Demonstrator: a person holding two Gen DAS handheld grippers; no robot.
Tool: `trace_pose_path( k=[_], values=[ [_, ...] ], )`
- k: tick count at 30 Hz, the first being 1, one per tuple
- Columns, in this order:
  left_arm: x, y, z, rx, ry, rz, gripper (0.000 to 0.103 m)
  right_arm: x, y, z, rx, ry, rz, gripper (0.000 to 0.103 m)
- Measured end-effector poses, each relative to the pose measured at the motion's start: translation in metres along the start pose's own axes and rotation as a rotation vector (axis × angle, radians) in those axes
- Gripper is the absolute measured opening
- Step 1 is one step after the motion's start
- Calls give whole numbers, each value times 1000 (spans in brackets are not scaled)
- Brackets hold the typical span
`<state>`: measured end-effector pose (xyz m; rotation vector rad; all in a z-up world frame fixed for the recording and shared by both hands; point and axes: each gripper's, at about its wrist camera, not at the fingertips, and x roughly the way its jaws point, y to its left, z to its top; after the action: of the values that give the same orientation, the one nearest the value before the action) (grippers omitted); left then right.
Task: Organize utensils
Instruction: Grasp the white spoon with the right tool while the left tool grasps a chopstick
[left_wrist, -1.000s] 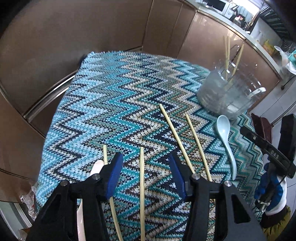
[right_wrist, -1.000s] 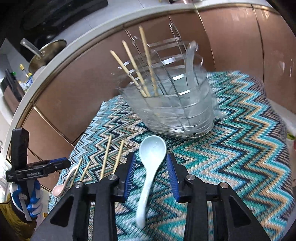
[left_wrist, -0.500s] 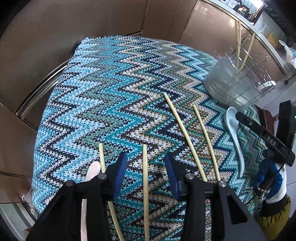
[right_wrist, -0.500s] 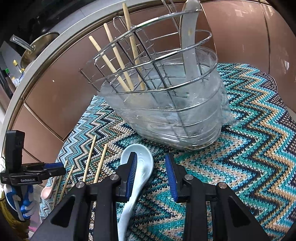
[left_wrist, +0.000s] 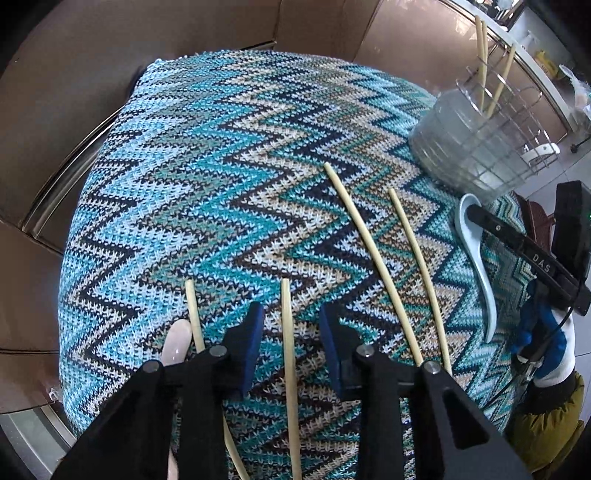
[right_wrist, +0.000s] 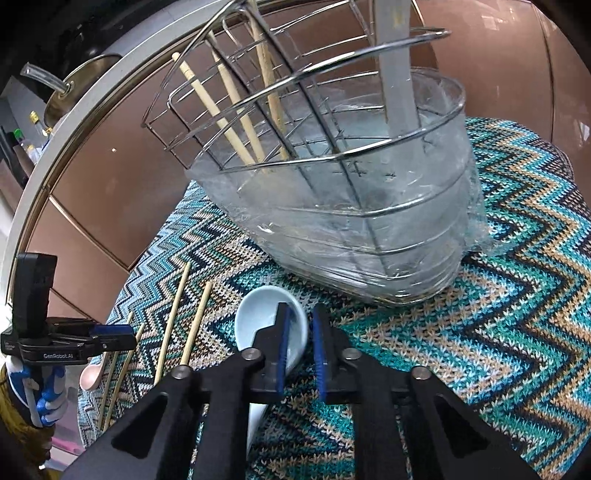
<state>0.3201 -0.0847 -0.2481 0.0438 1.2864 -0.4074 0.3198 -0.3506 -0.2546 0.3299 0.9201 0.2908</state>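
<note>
Bare cloth (left_wrist: 207, 177) lies open at far left; wire caddy (right_wrist: 332, 206) blocks the right, chopsticks (left_wrist: 373, 254) between.

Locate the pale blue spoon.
Right wrist view: the spoon lies on the zigzag cloth just before the wire basket, right of the loose chopsticks.

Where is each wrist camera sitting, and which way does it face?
Left wrist: on the left gripper, facing steeply down at the zigzag cloth; its jaws, just closing, straddle a chopstick.
Right wrist: on the right gripper, angled down toward the wire basket; its jaws have just closed on the light blue spoon.
Shared: spoon, basket, loose chopsticks; each shows the other gripper in a gloved hand.
</note>
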Motion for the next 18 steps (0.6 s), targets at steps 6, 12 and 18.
trace_pose_path(
  k=[6, 12, 18],
  values=[
    [10, -4, 7, 22, 35, 22, 24, 6, 3, 2, -30, 34, 9, 9],
    [16, -16, 12, 72, 41, 55, 20, -1, -2, -2, -36, 41, 22, 7],
    [20, -26, 15, 79, 37, 65, 11, -13, 1, -9, -47, 36, 7, 7]
  ],
)
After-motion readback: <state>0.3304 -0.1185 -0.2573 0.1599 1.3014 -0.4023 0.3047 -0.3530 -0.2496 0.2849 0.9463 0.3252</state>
